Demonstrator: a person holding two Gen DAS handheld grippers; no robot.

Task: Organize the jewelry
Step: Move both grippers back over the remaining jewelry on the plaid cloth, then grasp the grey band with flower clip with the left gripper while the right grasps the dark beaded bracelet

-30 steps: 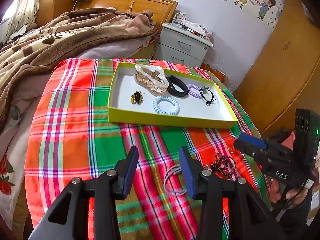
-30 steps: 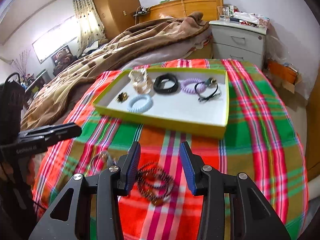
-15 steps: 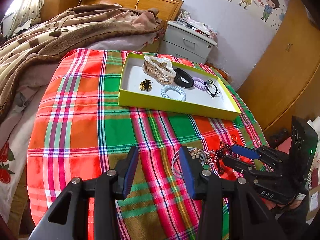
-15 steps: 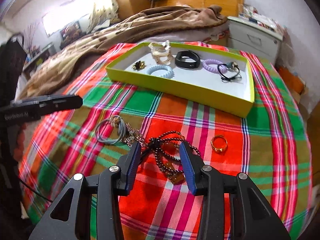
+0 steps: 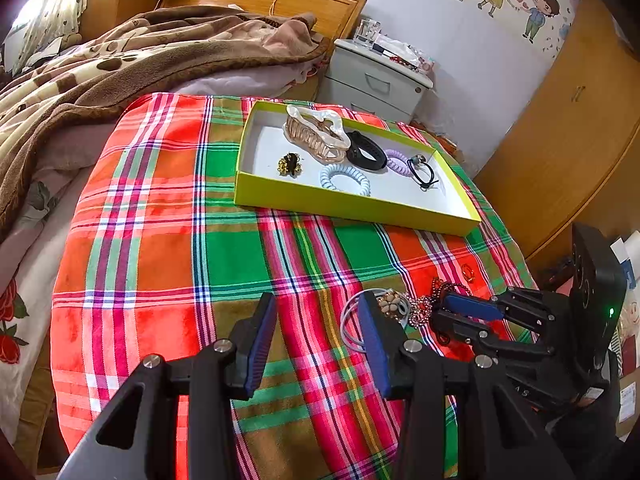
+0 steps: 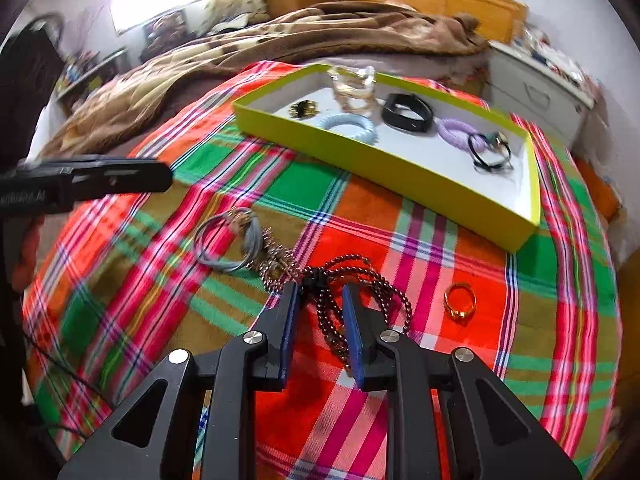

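Closing our right tongs [image 6: 320, 316] around the dark beaded bracelet [image 6: 352, 280], whose strands run lengthwise between the pads, on the plaid surface [image 6: 152, 280], we have dropped closer than before, left tongs [image 5: 316, 344] spread empty.

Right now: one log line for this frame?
right gripper: closing around dark bead necklace on plaid cloth | left gripper: open, empty | yellow tray: six items
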